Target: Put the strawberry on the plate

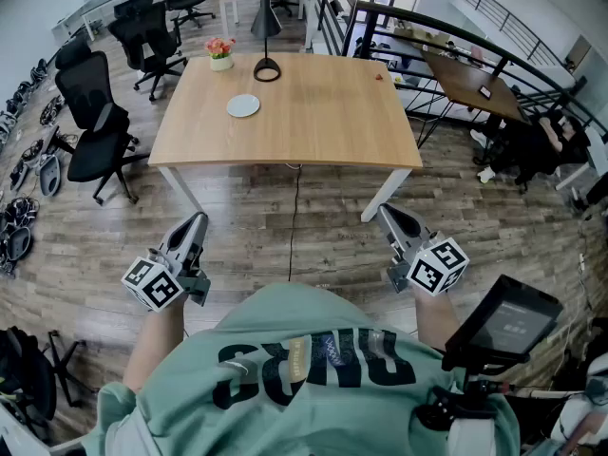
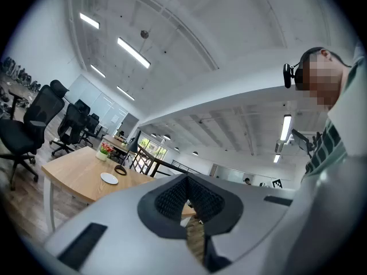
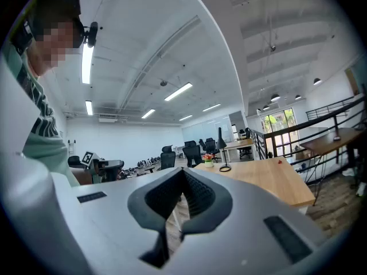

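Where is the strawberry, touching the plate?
Apart. Head view shows the strawberry far right on the table, the plate well left, bare wood between.

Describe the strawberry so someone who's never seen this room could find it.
Start at the big wooden table. Go to its far right corner. The strawberry is the tiny red speck lying alone there; the white plate, flower pot and black lamp sit toward the left side.
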The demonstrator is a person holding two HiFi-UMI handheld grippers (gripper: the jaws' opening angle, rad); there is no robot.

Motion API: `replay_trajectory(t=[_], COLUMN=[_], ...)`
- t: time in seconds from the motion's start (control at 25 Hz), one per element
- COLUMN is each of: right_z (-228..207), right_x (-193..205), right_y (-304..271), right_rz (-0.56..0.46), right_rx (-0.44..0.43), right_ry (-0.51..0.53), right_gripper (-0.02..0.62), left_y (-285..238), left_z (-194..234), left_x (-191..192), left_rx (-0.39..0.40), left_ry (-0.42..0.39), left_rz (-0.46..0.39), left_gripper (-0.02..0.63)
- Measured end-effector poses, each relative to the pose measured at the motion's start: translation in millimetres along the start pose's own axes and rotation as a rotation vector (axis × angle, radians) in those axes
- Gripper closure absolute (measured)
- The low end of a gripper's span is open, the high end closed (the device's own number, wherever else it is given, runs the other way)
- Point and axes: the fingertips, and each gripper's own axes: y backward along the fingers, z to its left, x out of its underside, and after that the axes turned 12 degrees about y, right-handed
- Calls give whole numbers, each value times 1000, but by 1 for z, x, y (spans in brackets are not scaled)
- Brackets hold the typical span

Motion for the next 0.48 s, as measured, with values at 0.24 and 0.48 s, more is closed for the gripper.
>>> replay_trajectory(t=[0.24,0.48], right_z=[0,-8], right_x=[2,2], right_y=[-5,-5], right_rz=[-1,-27], right_rx=[-5,19], right_ry=[-9,-24], right_gripper=[591,591], left_y=[-1,-4], left_z=[2,4], left_x=[-1,3], left_rx=[2,-1], left_ry=[-1,5], left_rz=[2,8], left_gripper=[603,603])
